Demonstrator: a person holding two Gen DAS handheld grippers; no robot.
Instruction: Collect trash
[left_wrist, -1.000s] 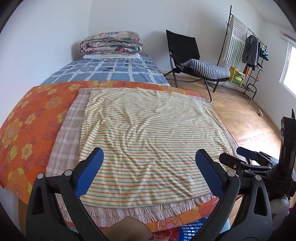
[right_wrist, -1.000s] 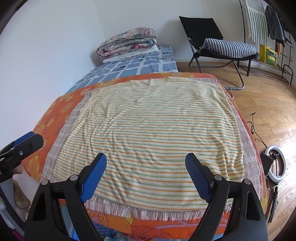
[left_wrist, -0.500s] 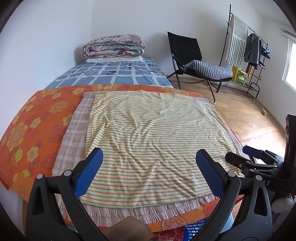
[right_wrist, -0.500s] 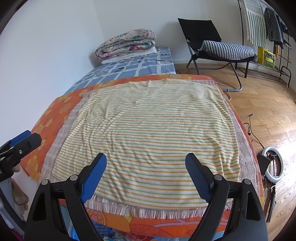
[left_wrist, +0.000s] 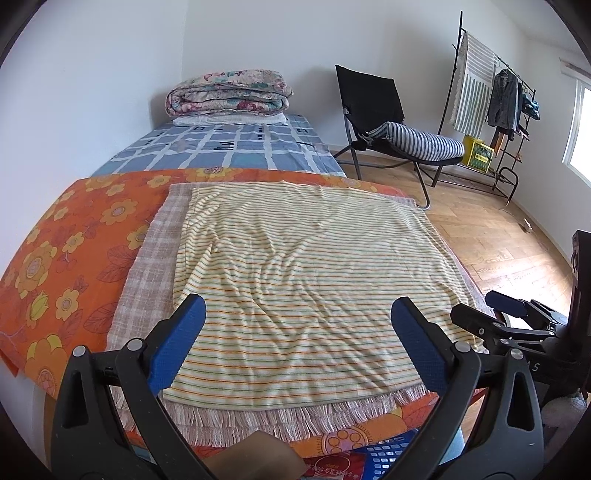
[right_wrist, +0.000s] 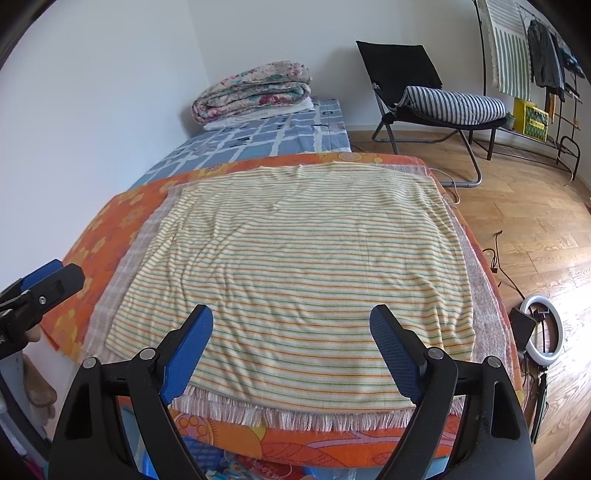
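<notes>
While no trash can be made out on the striped cloth (left_wrist: 306, 280), both tongs are held wide open and empty at its fringed near edge: left tongs (left_wrist: 295, 332), right tongs (right_wrist: 291, 339). Neither can be judged nearer; long axis cannot be told.

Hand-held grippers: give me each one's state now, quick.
Left hand-held gripper: open, holding nothing.
Right hand-held gripper: open, holding nothing.

Black plastic clamp arms, textured blue fingers (left_wrist: 176, 343), silver rivets
</notes>
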